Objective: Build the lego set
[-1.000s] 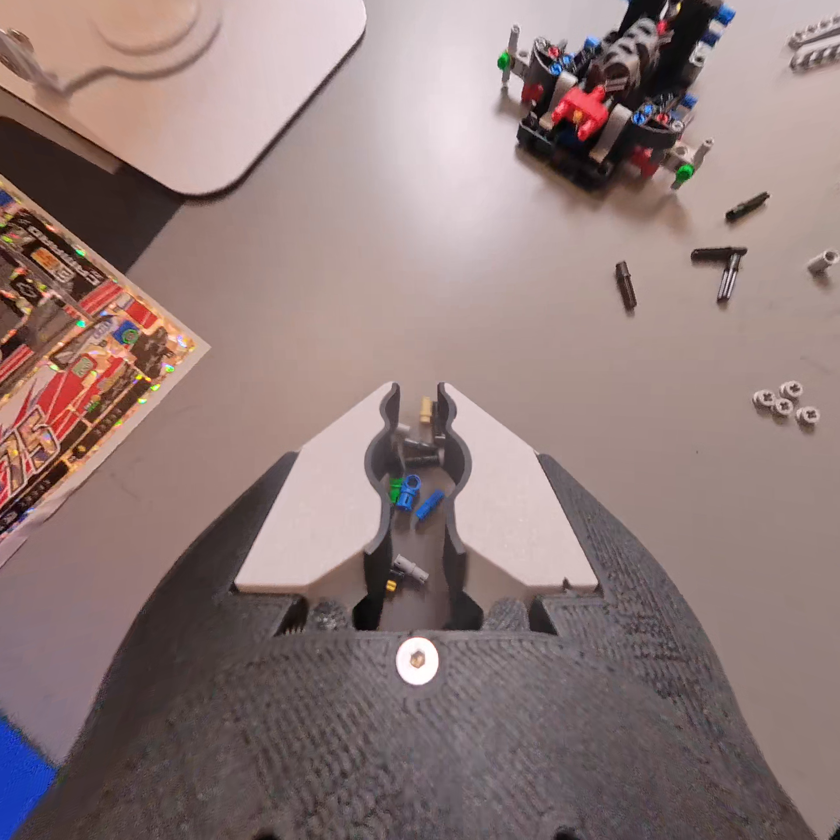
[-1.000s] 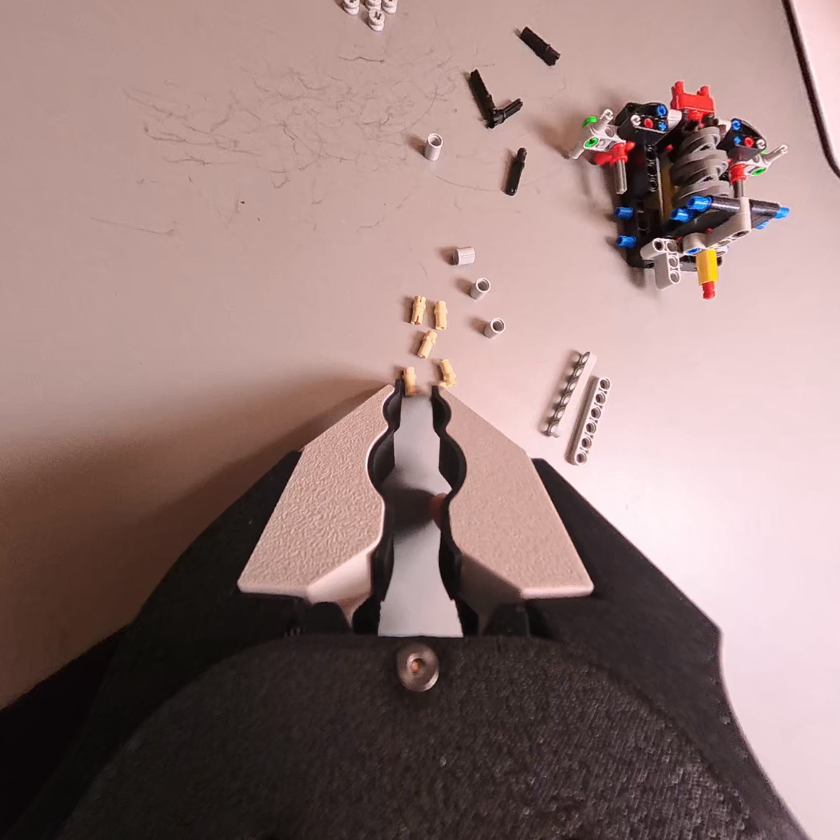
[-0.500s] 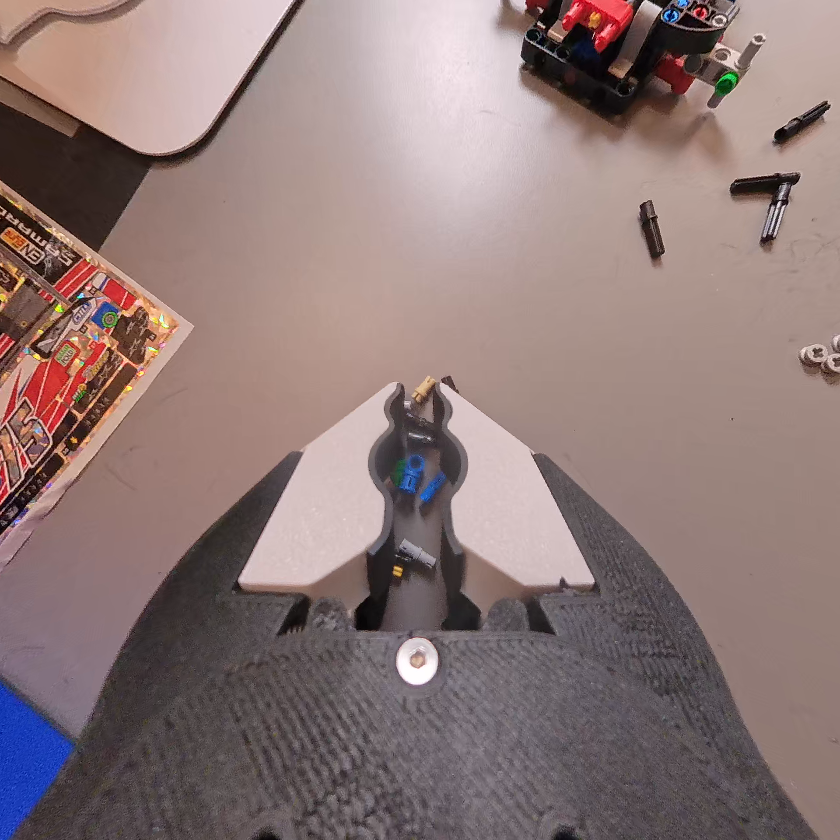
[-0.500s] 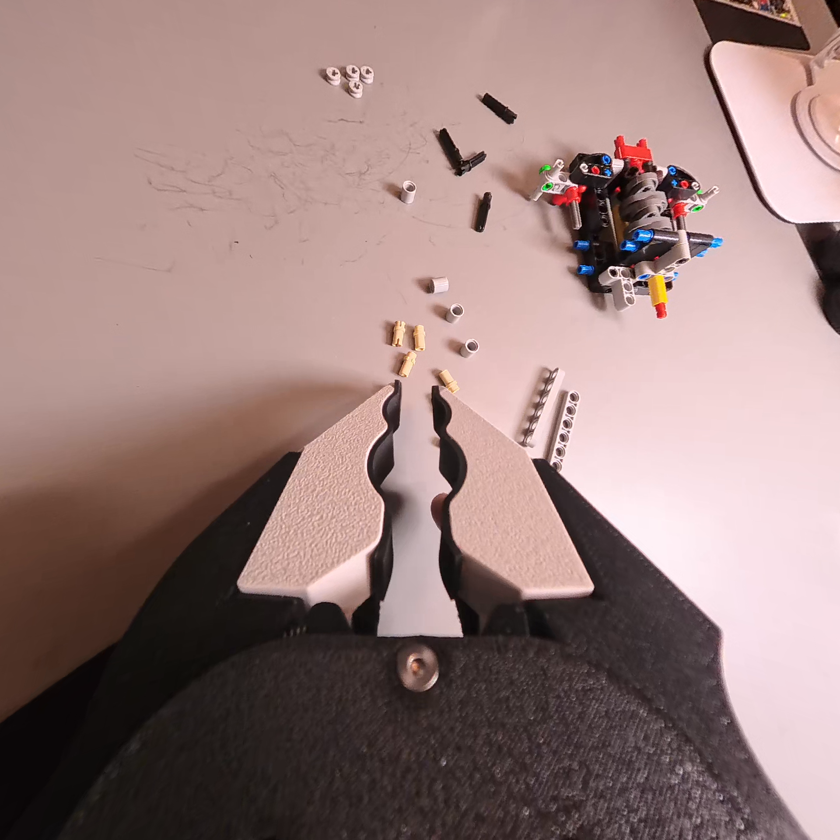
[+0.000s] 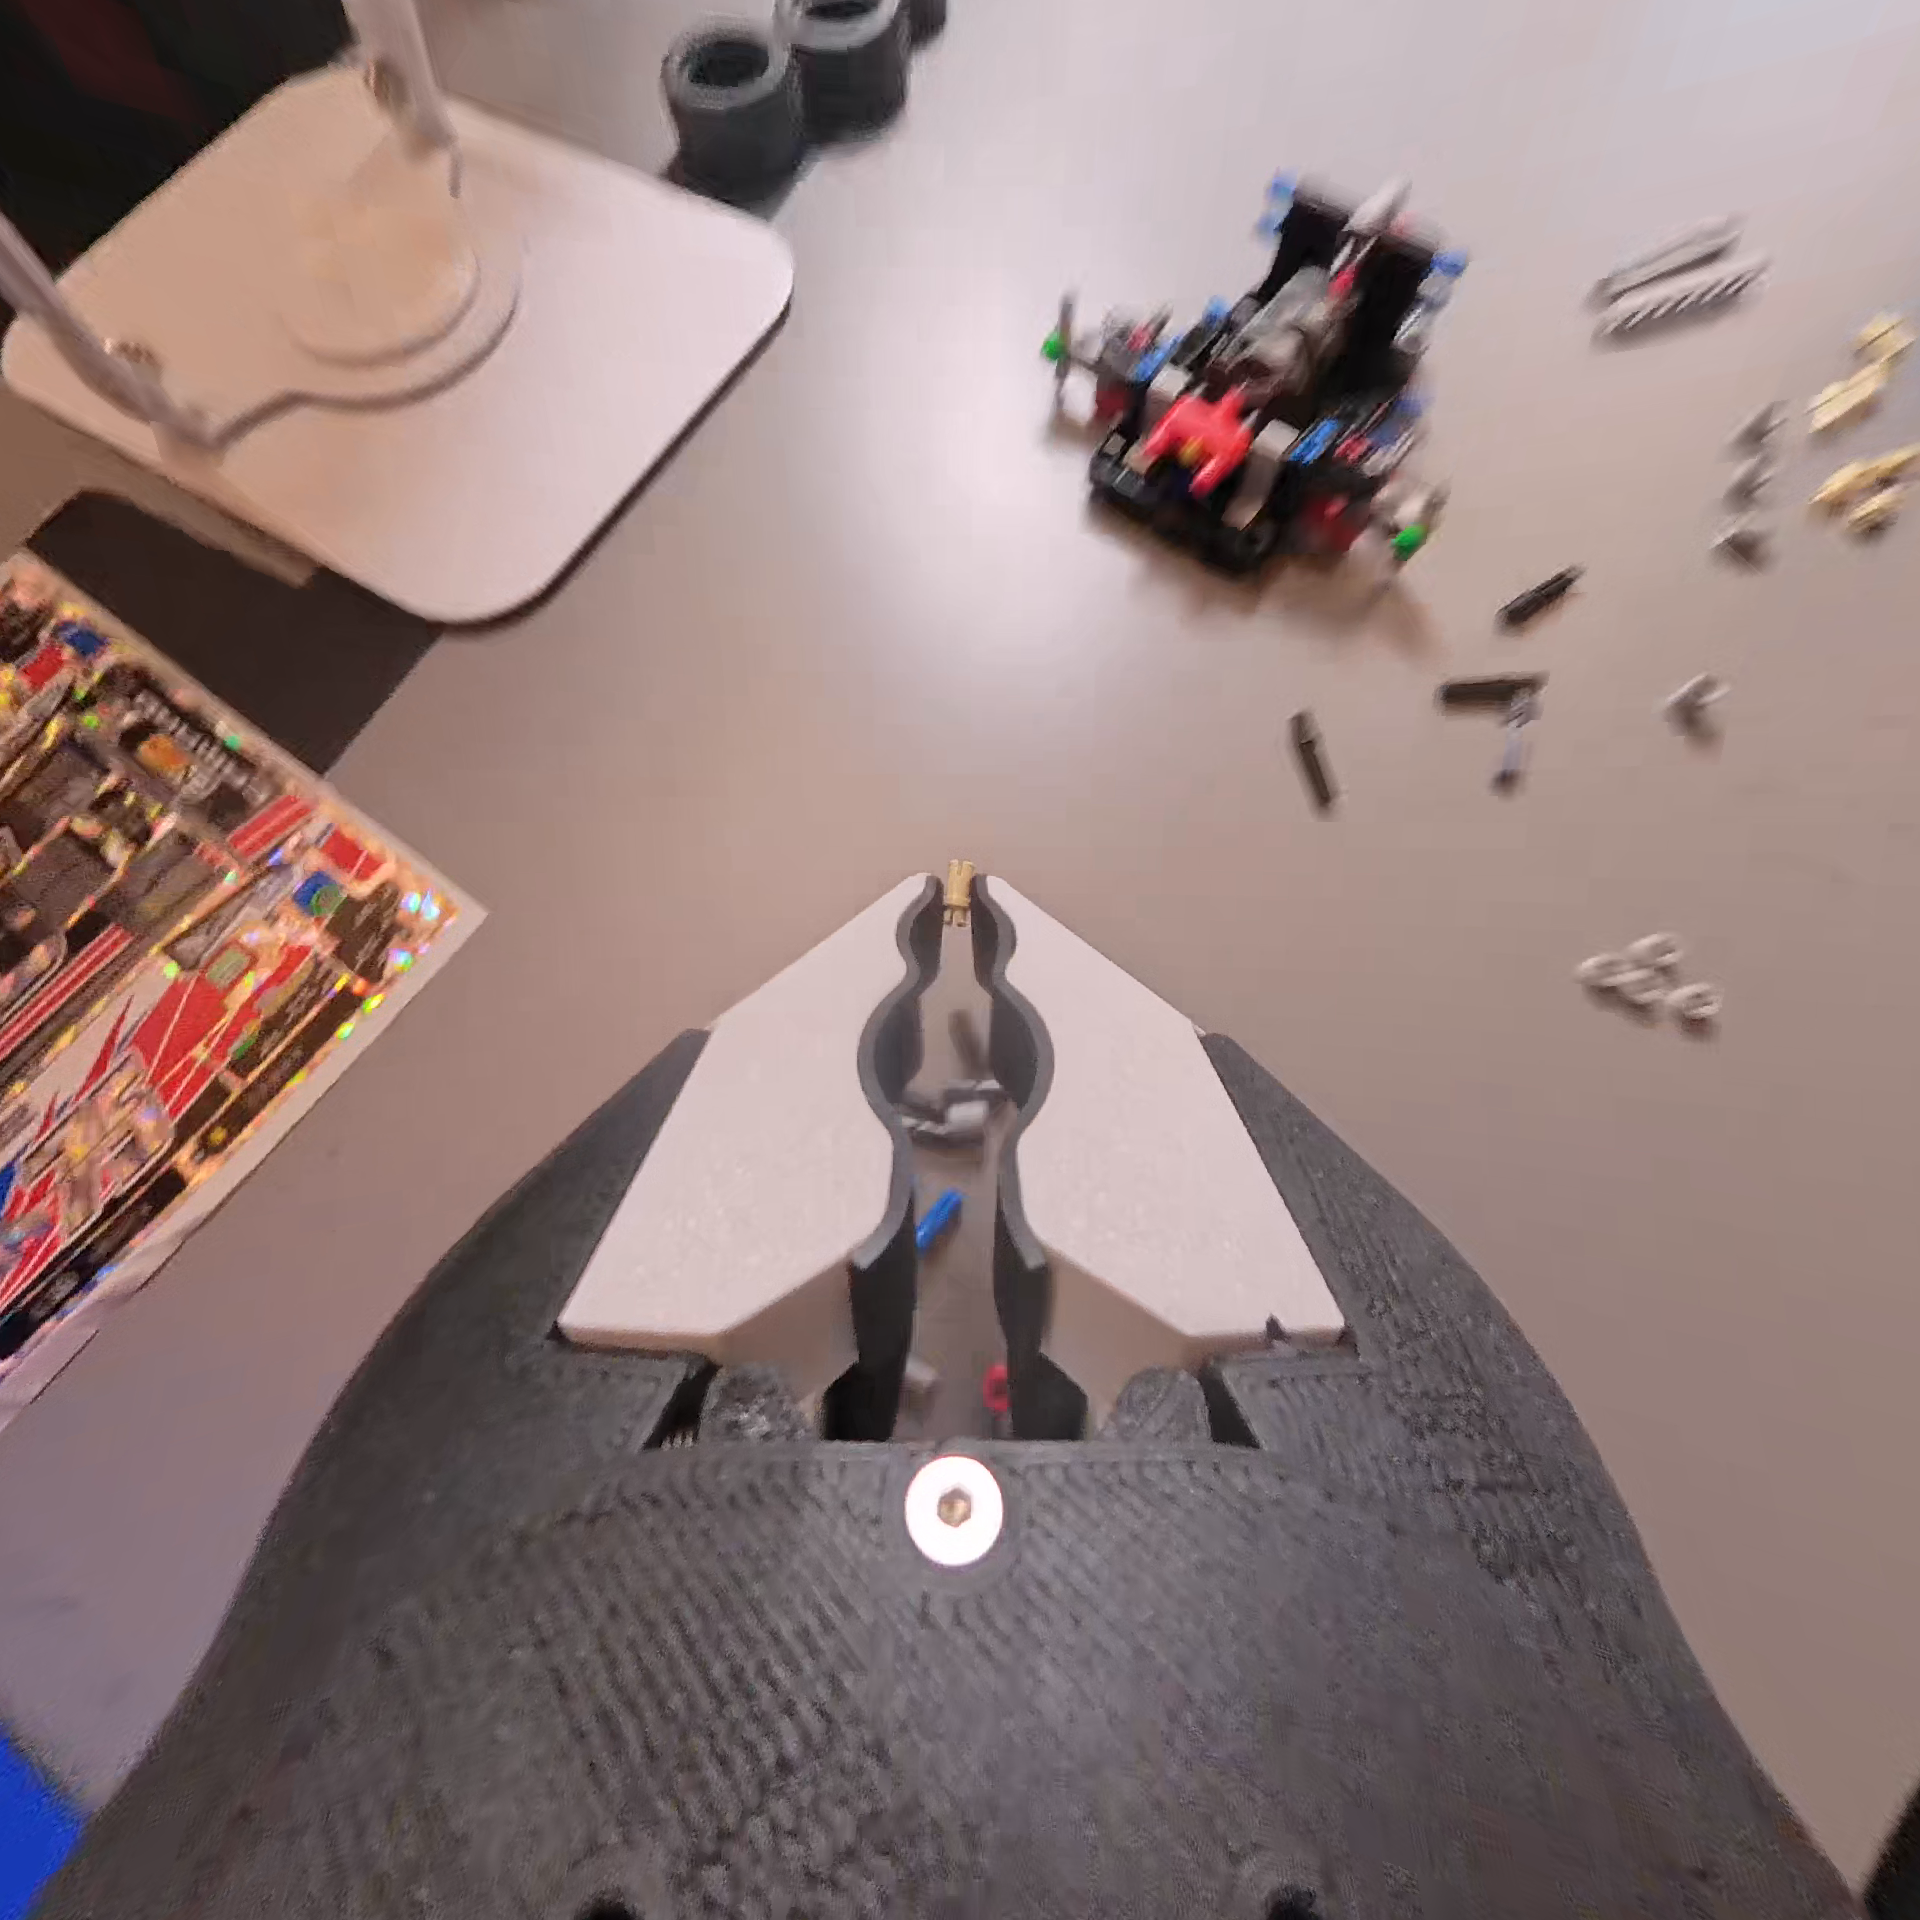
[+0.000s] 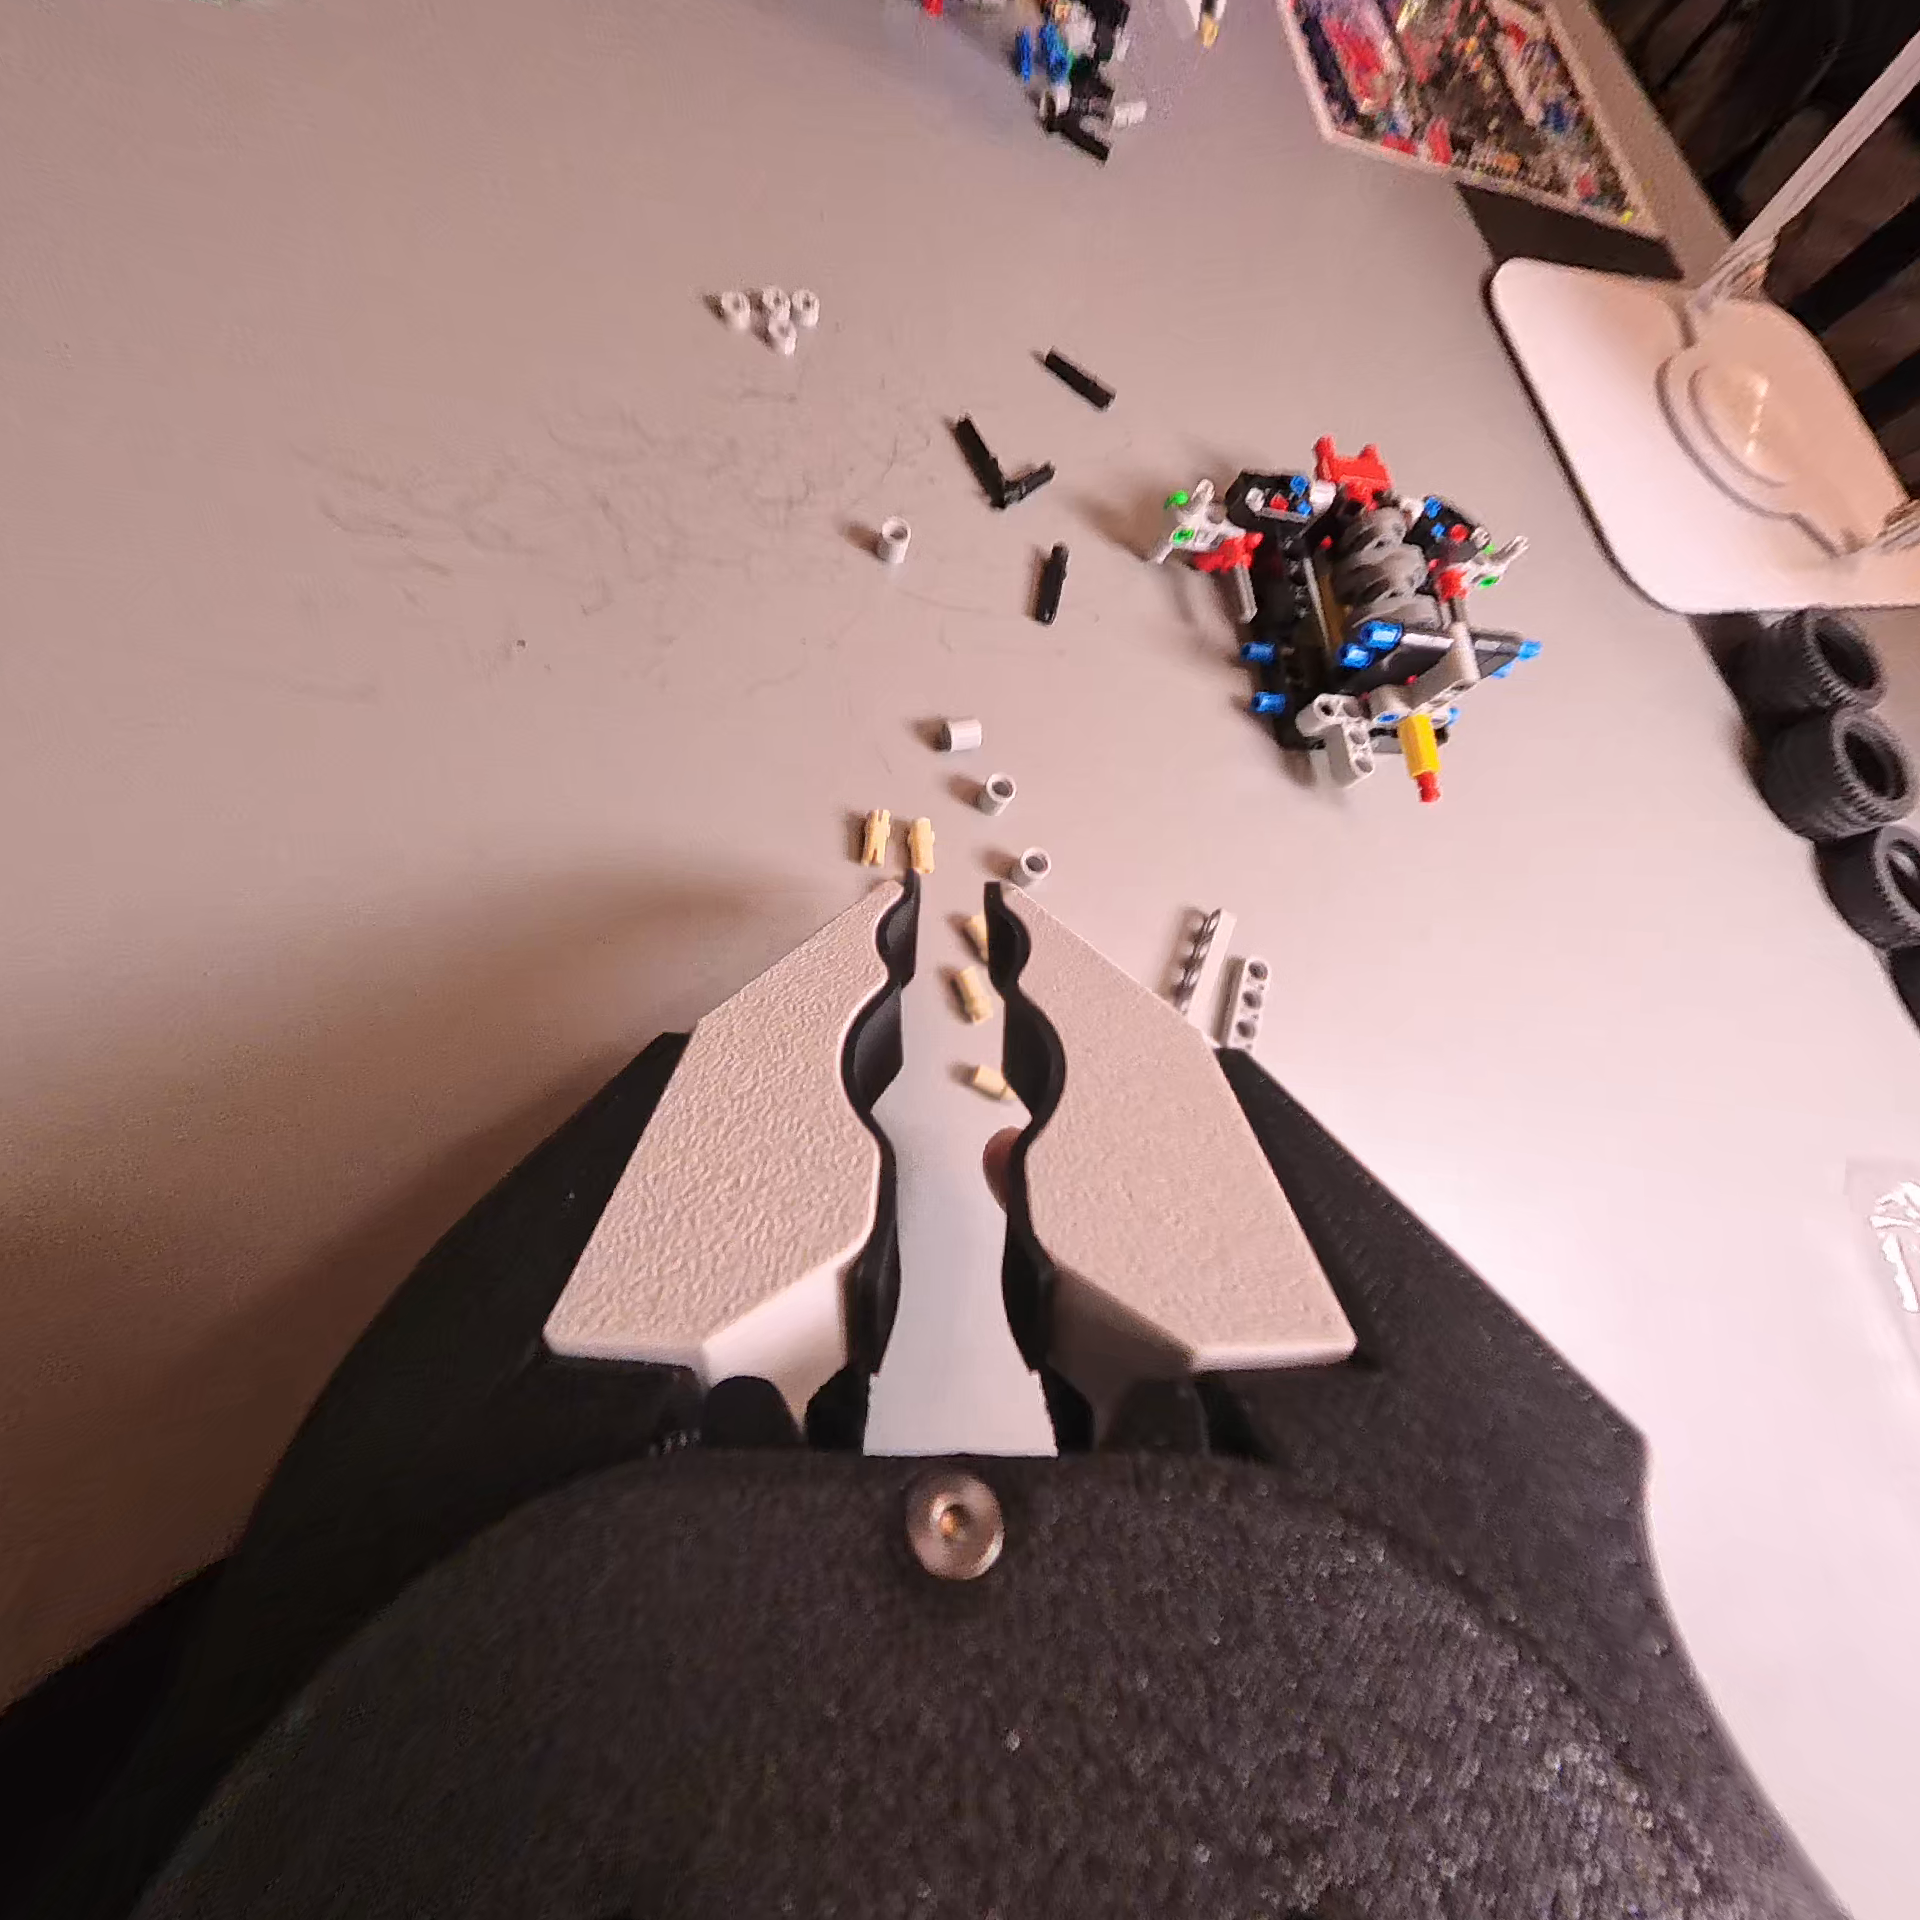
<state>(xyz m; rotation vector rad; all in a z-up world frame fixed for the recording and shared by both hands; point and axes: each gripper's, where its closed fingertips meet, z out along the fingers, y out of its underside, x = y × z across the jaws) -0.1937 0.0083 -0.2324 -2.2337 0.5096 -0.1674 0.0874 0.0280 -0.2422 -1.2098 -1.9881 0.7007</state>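
My left gripper (image 5: 957, 891) is shut on a small tan peg (image 5: 958, 889) pinched upright at its fingertips, held above the table. Small grey and blue pegs (image 5: 940, 1210) lie on the table below, seen between its jaws. The partly built black, red and grey lego model (image 5: 1262, 390) sits far ahead to the right; it also shows in the right wrist view (image 6: 1351, 613). My right gripper (image 6: 951, 894) is open and empty above several tan pegs (image 6: 971, 987) on the table. Grey bushes (image 6: 961, 732) and black pegs (image 6: 1051, 582) lie ahead of it.
A white stand base (image 5: 416, 353) is at the back left, black tyres (image 5: 727, 94) behind it. A glittery sticker sheet (image 5: 156, 914) lies at the left. Two grey beams (image 6: 1221, 971) lie right of my right gripper. Tyres (image 6: 1839, 769) and a clear bag (image 6: 1896, 1247) are at right.
My left gripper closed on the tan peg and lifted it off the pile, tilting up toward the model. My right gripper drew up and back and opened a little wider.
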